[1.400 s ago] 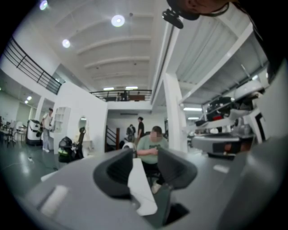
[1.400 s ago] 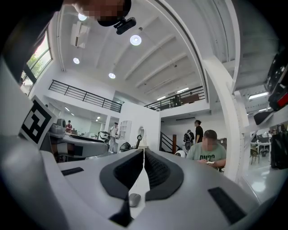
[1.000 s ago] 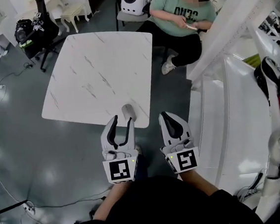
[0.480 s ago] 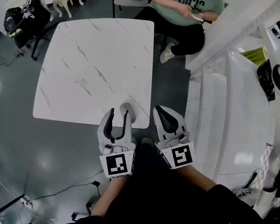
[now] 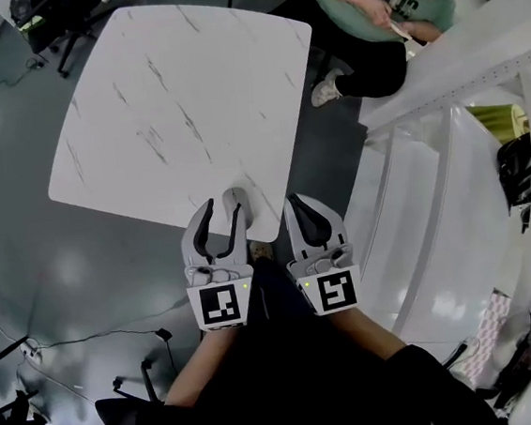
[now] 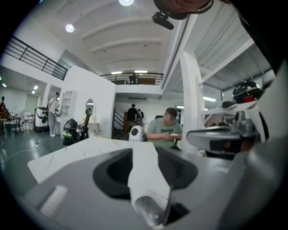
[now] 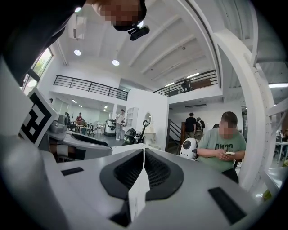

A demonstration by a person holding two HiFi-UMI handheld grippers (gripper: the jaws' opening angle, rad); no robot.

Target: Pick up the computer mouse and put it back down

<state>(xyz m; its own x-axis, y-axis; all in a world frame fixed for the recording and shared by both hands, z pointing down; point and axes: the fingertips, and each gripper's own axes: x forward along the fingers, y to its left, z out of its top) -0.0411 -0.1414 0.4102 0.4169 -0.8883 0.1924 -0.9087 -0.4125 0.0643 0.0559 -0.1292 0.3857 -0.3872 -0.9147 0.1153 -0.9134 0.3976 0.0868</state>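
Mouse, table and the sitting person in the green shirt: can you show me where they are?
mouse [image 5: 235, 199]: head view, on the middle of its top.
table [image 5: 168, 94]: head view, on a bare part of the white top.
person [image 5: 366, 0]: head view, on the green shirt.

We count one white marble table [image 5: 177, 84] and one computer mouse [image 5: 236, 200]. We count two grippers, the left gripper [image 5: 223, 208] and the right gripper [image 5: 294, 201], and two marker cubes, the left cube [image 5: 223, 306] and the right cube [image 5: 335, 291]. We count one seated person [image 5: 372, 16] and, in the right gripper view, two standing people [image 7: 191, 121] by the stairs.
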